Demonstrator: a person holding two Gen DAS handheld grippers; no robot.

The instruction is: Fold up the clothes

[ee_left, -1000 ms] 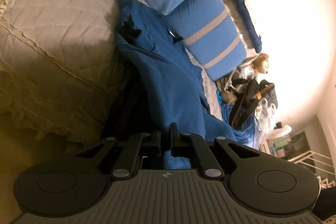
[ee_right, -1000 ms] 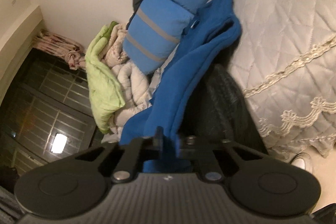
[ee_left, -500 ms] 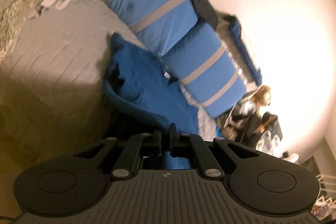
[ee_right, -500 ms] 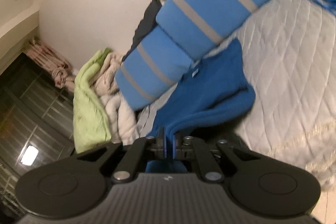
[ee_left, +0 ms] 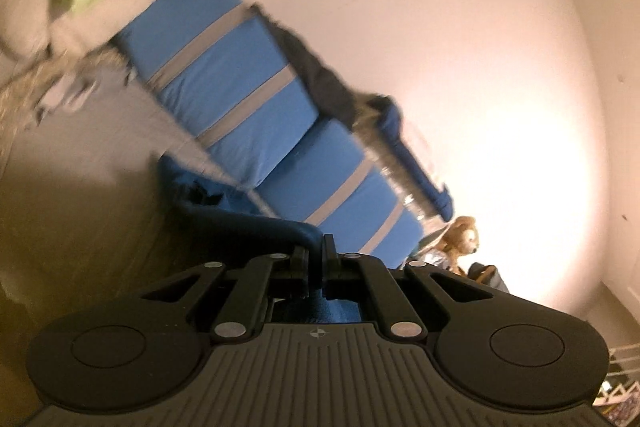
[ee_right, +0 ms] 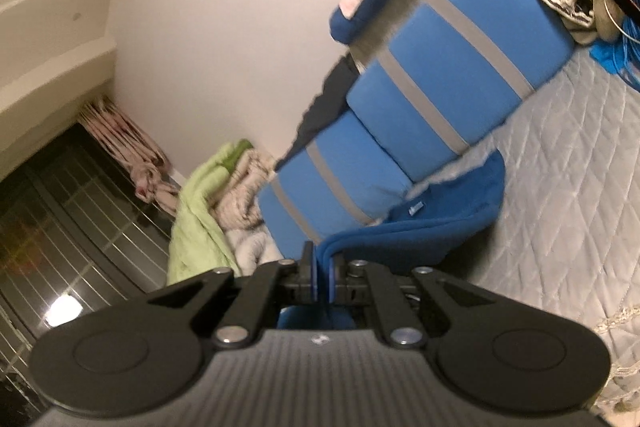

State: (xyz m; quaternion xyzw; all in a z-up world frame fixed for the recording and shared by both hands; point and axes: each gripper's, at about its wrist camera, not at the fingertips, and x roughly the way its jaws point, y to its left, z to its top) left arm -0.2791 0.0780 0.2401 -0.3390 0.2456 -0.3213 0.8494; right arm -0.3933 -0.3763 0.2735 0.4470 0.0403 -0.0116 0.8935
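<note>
**Blue fleece pinched at both ends, slung low over the bed**

Left gripper [ee_left: 316,259]: jaws clamped shut on a rolled edge of the blue fleece top [ee_left: 248,223], bottom centre of the frame. Right gripper [ee_right: 320,277]: same deal, jaws squeezed on a folded hem at lower centre.

From the left jaws, cloth runs off toward the left-middle of the frame; from the right jaws, toward the right-middle, ending by the striped blue cushions [ee_right: 420,115]. So long axis strung between the two grips, neither hand obviously nearer the middle. Belly of the garment sagging toward the quilted bed [ee_right: 568,187], probably touching there, hard to say with the blur.

Next up, presumably: pull taut and lay flat.
</note>
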